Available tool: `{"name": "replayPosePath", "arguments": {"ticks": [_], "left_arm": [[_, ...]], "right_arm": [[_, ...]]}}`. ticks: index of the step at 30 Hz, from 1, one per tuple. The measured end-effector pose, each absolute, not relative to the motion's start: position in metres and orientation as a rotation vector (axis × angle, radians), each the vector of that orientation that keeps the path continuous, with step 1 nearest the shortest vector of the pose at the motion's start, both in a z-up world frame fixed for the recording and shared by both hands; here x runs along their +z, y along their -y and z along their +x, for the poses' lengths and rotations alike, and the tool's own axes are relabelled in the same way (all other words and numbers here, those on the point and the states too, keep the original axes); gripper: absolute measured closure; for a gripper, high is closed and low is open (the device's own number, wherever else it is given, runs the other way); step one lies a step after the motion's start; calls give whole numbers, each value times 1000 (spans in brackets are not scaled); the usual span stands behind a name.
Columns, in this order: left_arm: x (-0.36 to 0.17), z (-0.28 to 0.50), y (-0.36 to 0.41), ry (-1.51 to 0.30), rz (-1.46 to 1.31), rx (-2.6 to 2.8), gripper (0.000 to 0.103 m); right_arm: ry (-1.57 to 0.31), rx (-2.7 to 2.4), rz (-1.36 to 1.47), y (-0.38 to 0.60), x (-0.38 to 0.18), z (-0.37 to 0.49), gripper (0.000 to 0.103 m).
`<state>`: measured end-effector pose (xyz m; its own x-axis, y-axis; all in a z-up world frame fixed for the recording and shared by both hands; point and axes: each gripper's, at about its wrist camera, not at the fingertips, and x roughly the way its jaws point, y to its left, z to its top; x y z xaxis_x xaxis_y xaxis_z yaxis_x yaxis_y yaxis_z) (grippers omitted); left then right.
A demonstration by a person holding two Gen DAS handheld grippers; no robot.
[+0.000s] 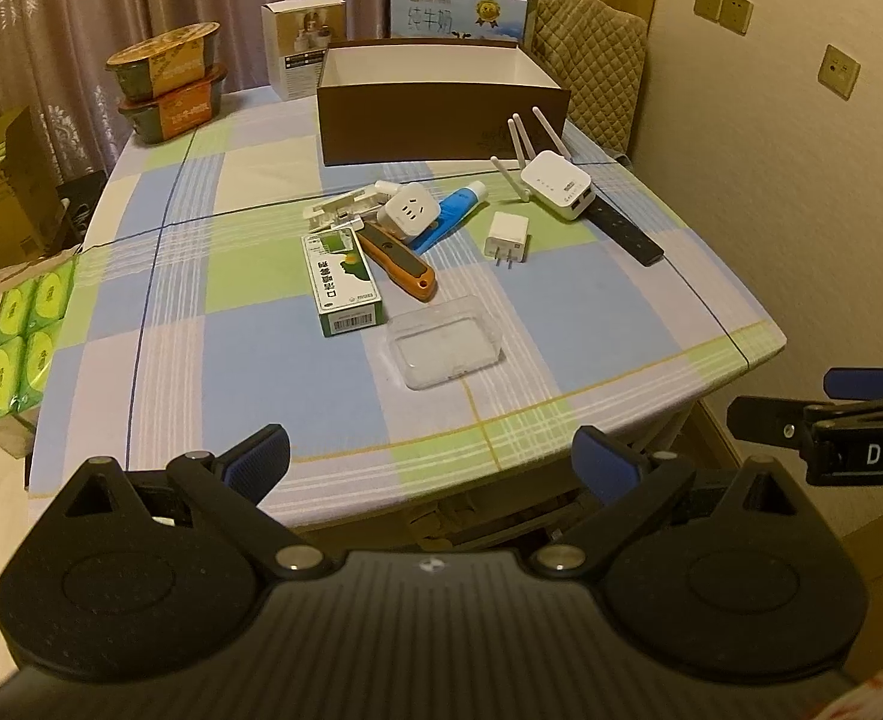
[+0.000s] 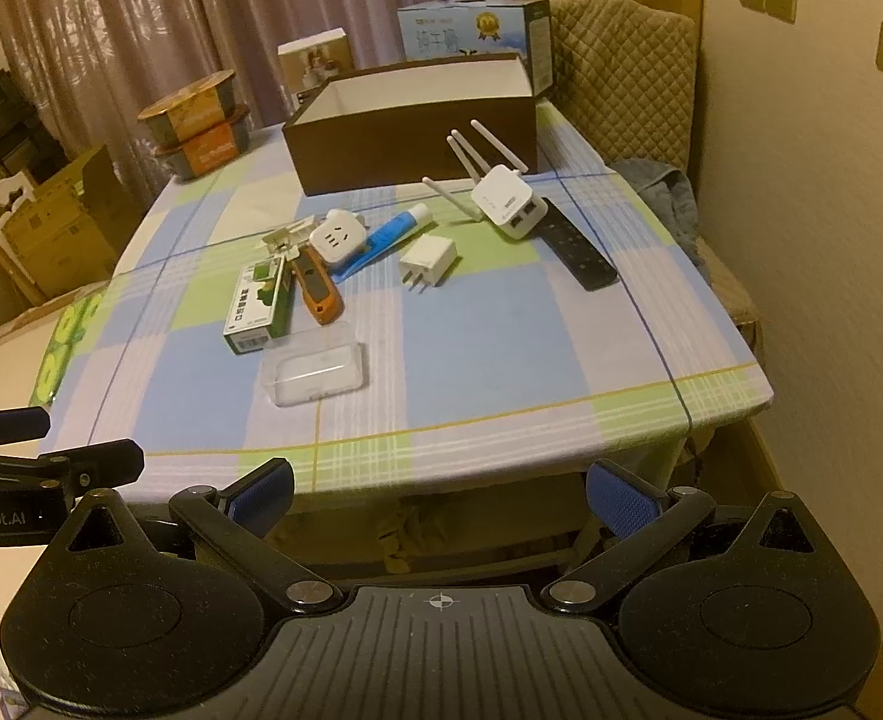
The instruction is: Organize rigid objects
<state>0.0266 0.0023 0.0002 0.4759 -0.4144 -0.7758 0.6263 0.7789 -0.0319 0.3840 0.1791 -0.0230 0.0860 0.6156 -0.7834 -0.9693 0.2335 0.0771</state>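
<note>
- The left gripper (image 1: 432,468) hangs at the table's near edge, jaws wide apart and empty, blue pads (image 1: 258,462) splayed outward; the right gripper (image 2: 441,495) hangs level beside it, also wide apart and empty, pointed at 12 o'clock across the table.
- The near strip of the checked tablecloth (image 1: 231,360) is bare between the grippers and the first object.
- Nearest is a clear plastic case (image 1: 444,339), lying flat by itself, just beyond the bare strip.
- At its 11 o'clock lies a green-and-white carton (image 1: 341,276), with an orange-and-black utility knife (image 1: 396,261) alongside at the carton's 3 o'clock.
- Behind these, crowded together: a white cube socket (image 1: 408,216) sitting partly on a blue tube (image 1: 450,213), and a white plastic clip piece (image 1: 339,210) at the socket's 9 o'clock.
- A white plug charger (image 1: 506,240) lies apart at the cluster's 3 o'clock, open cloth around it.
- Farther toward 2 o'clock, a white router (image 1: 555,183) with raised antennas touches a black remote (image 1: 624,228) that runs toward the table's right edge.
- Beyond, at 12 o'clock, stands an open brown box (image 1: 441,120), white inside; the router's antennas rise in front of its right corner.
- At the far edge: stacked noodle bowls (image 1: 168,90) at 10 o'clock, a white carton (image 1: 303,42), a blue milk box (image 1: 462,12) and a quilted chair back (image 1: 591,60).
- A green tissue pack (image 1: 21,324) sits off the table's left edge.
</note>
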Motion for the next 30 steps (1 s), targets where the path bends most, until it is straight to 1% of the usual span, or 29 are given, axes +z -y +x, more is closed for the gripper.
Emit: {"name": "replayPosePath", "arguments": {"ticks": [15,22,27,30], "left_arm": [[-9,50,-18,-893,298,-732,4],[-23,59,-28,-882,314,-809,4],[-37,66,-28,-887,316,-855,9],[-46,70,-24,-885,325,-904,10]], "right_arm": [[-834,1157,-481,-186,-28,366,2],[-854,1076,-445,-184,-34,360,2],[-869,1022,-430,-180,-36,359,2],[-871,992,-421,-177,-35,363,2]]}}
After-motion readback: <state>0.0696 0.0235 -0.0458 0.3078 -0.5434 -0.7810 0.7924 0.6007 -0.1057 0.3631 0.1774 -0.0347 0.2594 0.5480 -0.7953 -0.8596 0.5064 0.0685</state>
